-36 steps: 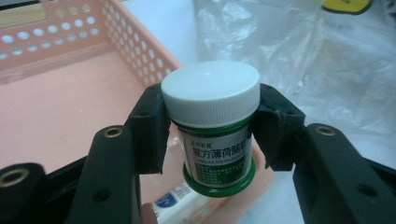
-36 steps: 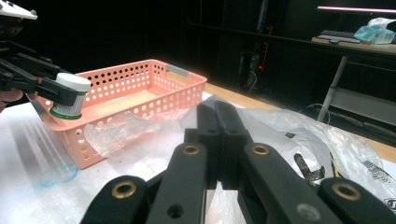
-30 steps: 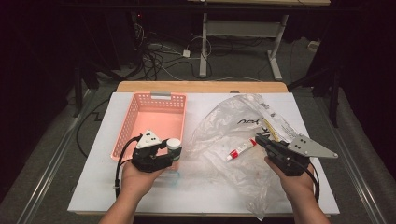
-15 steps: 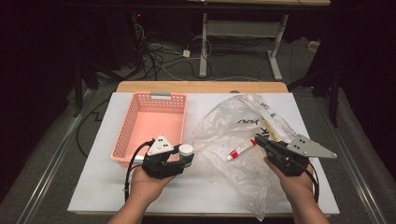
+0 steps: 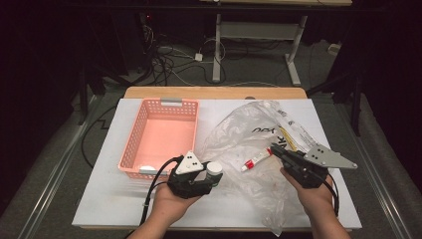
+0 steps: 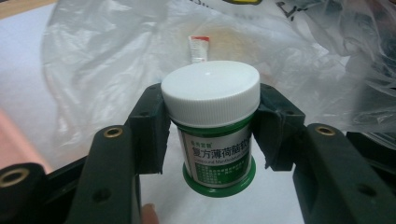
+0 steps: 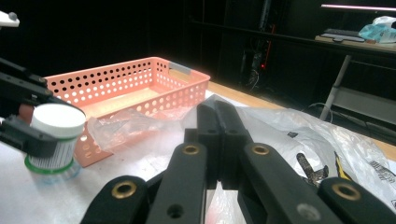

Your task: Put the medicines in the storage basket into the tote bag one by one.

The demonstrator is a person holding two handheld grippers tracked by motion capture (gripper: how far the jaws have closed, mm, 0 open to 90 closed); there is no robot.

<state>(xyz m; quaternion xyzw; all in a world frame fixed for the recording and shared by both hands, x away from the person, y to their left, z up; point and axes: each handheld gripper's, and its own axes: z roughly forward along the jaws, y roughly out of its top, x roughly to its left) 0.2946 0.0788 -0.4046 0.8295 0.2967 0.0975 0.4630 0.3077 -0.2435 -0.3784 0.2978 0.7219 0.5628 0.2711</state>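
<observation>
Jar (image 6: 211,126), white-capped with a green label, sits clamped between the jaws of the left gripper (image 5: 211,174), over the white tabletop (image 5: 109,199) near its front edge, just right of the basket's front right corner. From the left gripper view the pads press on the cap's two sides and the jar stands upright. The pink basket (image 5: 149,124) lies on the left half of the tabletop, toward the back edge. To the right of the jar spreads a crumpled clear bag (image 5: 239,144), reaching from mid-table to the right edge; a small red-and-white tube (image 5: 254,160) lies inside it. Further right, the right gripper (image 5: 274,149) has its jaws closed tight together, tips at the bag just beside the tube; whether they pinch the plastic I cannot tell.
</observation>
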